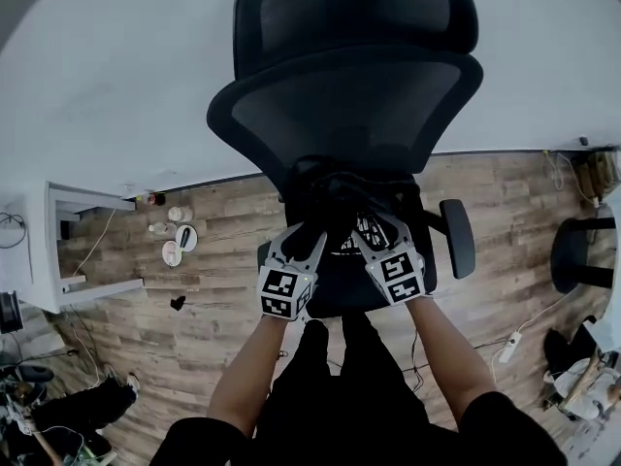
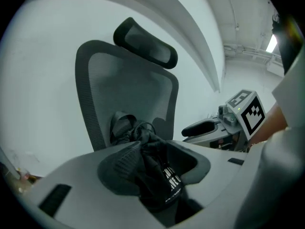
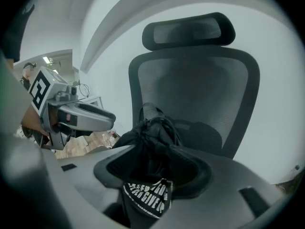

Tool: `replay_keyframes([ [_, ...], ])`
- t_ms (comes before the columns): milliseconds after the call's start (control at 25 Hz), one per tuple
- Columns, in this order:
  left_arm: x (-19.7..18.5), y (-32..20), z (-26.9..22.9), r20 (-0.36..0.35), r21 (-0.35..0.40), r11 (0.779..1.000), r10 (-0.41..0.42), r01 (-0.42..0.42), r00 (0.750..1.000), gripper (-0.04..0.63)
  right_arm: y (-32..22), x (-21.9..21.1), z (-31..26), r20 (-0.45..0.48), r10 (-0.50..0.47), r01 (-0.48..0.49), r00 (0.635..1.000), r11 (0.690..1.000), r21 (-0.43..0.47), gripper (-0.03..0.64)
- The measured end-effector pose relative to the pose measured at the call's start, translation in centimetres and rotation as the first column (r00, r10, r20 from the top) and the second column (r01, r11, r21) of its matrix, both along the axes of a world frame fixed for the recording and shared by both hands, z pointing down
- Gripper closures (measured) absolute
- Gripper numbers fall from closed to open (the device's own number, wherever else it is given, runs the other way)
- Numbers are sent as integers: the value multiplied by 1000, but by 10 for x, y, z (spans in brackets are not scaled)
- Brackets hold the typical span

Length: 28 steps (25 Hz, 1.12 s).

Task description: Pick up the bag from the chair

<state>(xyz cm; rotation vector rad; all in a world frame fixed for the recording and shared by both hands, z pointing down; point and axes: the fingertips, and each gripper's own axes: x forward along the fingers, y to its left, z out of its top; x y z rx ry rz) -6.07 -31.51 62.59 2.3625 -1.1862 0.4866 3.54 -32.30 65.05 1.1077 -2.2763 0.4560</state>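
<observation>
black bag [image 3: 153, 140], white lettering [image 3: 145, 194], black mesh chair [image 1: 349, 115]

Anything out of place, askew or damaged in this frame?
Nothing stands out. The black bag lies bunched against the backrest of the chair, and the left gripper and right gripper are each clamped on its fabric. The chair stands upright; nothing looks spilled or broken.

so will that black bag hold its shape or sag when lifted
Likely floppy: the bag crumples into folds where the left claw and right claw pinch it. Probably sags between them; looks like thin, light cloth.
</observation>
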Motion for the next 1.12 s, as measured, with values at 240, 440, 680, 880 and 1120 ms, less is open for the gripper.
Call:
replay_keyframes([
  [240, -8, -19, 58, 53, -138, 987, -78, 84, 996, 211, -29, 12, 52, -39, -7, 4, 999, 998, -61, 251],
  [440, 1, -37, 101, 61, -234, 971, -35, 48, 998, 185, -50, 10, 98, -140, -120, 105, 983, 988, -111, 194],
  [680, 17, -58, 130, 76, -253, 968, 24, -4, 997, 181, -75, 3, 130, -230, -210, 189, 950, 976, -113, 176],
  [880, 22, -71, 144, 116, -245, 970, 41, -11, 992, 183, -88, 0, 144, -263, -231, 208, 937, 972, -111, 179],
  [1120, 29, -68, 138, 128, -194, 980, 78, -53, 989, 255, -82, 7, 142, -227, -221, 201, 949, 974, -108, 434],
])
